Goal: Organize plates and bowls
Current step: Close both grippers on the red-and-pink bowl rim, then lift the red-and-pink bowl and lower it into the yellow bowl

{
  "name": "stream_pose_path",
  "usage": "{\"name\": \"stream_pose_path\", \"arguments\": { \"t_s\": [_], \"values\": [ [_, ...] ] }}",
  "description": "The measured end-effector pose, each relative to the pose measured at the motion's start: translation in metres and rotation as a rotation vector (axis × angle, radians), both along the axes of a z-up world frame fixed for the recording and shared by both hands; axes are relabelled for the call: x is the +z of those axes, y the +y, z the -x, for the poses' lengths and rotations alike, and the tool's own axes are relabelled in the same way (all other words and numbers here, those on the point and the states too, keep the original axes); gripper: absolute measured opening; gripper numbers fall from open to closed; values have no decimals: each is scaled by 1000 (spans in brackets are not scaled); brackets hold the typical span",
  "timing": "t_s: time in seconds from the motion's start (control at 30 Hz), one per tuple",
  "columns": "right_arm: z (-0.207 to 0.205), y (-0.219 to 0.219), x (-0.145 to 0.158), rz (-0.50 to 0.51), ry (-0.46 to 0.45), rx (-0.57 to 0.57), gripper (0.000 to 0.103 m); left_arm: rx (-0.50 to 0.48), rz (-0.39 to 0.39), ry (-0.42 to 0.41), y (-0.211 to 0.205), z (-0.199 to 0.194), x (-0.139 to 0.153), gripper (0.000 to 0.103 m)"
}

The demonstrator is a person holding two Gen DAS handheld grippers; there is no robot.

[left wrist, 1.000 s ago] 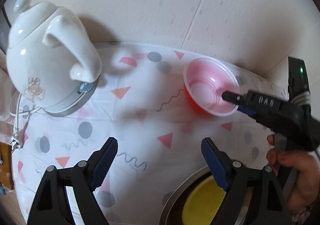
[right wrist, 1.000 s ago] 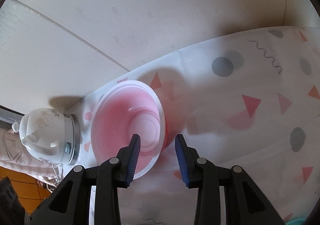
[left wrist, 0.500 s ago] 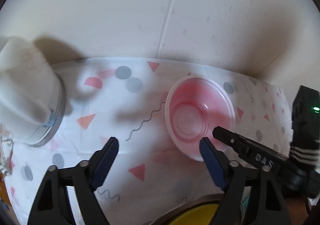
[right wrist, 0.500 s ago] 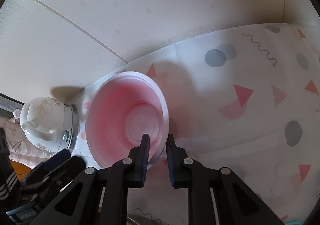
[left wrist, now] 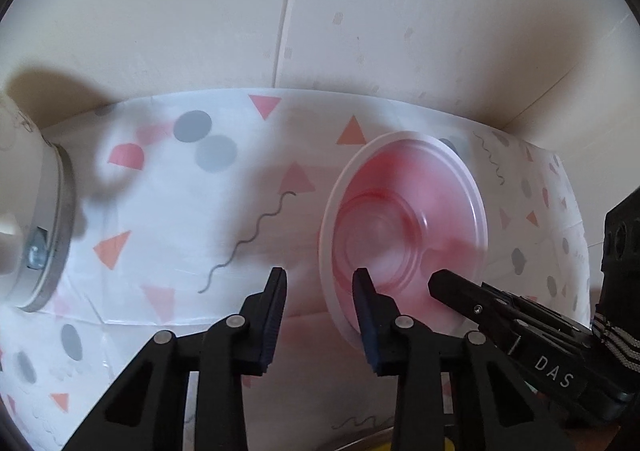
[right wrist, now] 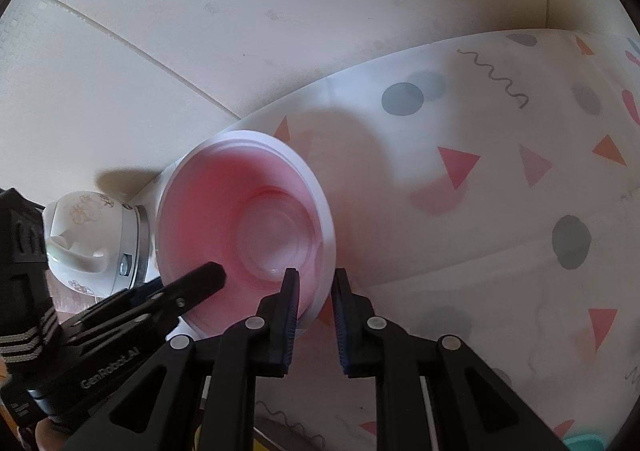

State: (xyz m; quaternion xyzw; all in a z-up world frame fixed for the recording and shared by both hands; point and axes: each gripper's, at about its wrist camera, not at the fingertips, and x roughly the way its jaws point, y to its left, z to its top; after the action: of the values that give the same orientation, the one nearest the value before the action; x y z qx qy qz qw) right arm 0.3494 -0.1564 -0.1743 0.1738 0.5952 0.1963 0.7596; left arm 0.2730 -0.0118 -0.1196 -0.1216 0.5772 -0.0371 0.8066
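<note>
Right now my right tongs [right wrist: 315,287] are pinched on the near rim of the pink bowl [right wrist: 244,227], one pad inside the wall and one outside, the rim caught in the narrow slot between them. That bowl hangs tilted, its mouth turned toward me rather than up, so I look straight at the ringed bottom. Whether its far edge touches the patterned tablecloth [right wrist: 500,191] I cannot quite tell from here; the shadow at one o'clock of it suggests it is off the cloth.

Through my left camera the same pink bowl [left wrist: 404,227] sits at two o'clock of my left tongs [left wrist: 320,287]. Those jaws stand partly apart with nothing between them: the right pad lies in front of the bowl's near left rim, the left pad over bare tablecloth [left wrist: 180,211]. My right tongs [left wrist: 452,283] poke in from four o'clock, their tip against the bowl's lower edge.

A white kettle [left wrist: 28,219] on its metal base stands at nine o'clock, at the cloth's left edge, well apart from the bowl. From the right camera the kettle [right wrist: 90,243] shows at nine o'clock, just behind the bowl's left rim, and my left tongs [right wrist: 200,279] reach in from eight o'clock across the bowl's lower wall.
</note>
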Motion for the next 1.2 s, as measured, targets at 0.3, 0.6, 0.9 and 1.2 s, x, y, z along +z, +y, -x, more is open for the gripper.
{"name": "stream_pose_path", "arguments": {
  "t_s": [0.3, 0.6, 0.9, 1.2],
  "values": [
    [3, -5, 8, 0, -14, -6, 15, -44, -10, -36, -10, 4, 8, 19],
    [11, -13, 25, -17, -30, -18, 15, -46, 19, -71, -8, 17, 24, 19],
    [30, -22, 59, -45, -90, -30, 15, -51, 62, -143, -3, 43, 56, 19],
    [62, -27, 76, -74, -116, -53, 15, -81, 79, -188, 1, 84, 75, 19]
  ]
}}
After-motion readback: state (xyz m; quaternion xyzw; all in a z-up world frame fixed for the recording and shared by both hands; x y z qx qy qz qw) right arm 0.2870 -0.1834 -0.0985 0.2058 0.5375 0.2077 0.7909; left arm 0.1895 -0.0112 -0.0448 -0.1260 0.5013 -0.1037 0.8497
